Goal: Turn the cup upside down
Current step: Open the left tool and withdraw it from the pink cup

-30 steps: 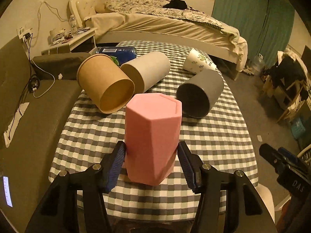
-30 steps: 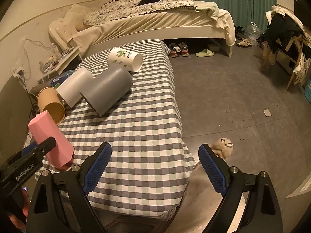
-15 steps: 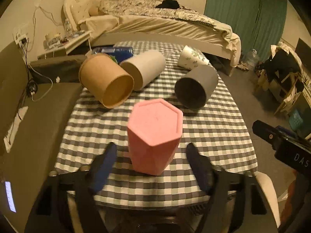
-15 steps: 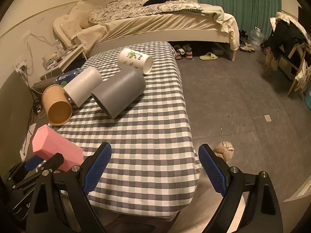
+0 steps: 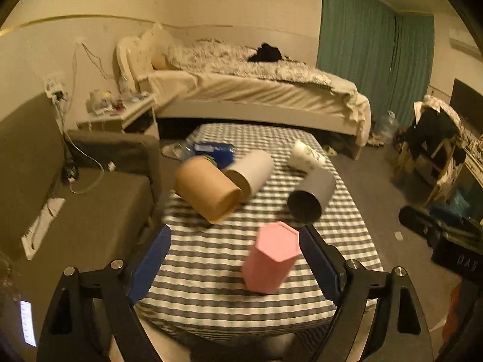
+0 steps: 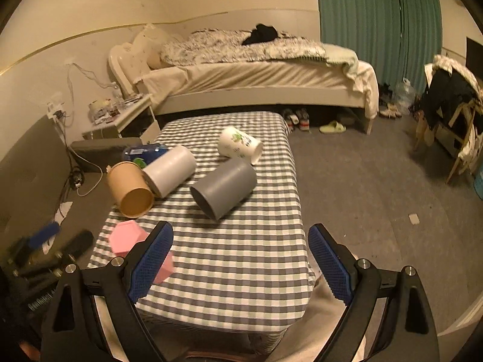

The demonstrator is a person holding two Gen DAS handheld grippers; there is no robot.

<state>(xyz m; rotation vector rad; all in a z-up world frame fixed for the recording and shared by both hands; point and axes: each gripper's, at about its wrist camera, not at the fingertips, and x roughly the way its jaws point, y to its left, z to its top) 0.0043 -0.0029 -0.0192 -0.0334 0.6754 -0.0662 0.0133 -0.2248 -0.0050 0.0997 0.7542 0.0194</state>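
Observation:
A pink hexagonal cup (image 5: 271,258) stands upside down, closed base up, near the front of the checked table (image 5: 211,259). It also shows in the right wrist view (image 6: 123,238), partly behind a finger. My left gripper (image 5: 234,259) is open and empty, pulled back above the table's near edge, with the cup close to its right finger. My right gripper (image 6: 240,261) is open and empty over the table's front right part. On their sides lie a brown paper cup (image 5: 208,193), a light grey cup (image 5: 250,175), a dark grey cup (image 5: 312,194) and a white printed cup (image 5: 306,158).
A blue packet (image 5: 212,149) lies at the table's far left. A grey sofa (image 5: 75,211) stands left of the table, a nightstand (image 5: 120,114) and a bed (image 5: 256,90) behind it. Open floor (image 6: 362,181) lies to the right, with a clothes-laden chair (image 6: 449,99).
My left gripper let go of the pink cup, opened wide and drew back and to the left. The cup stays standing on the table. My right gripper rose and tilted upward.

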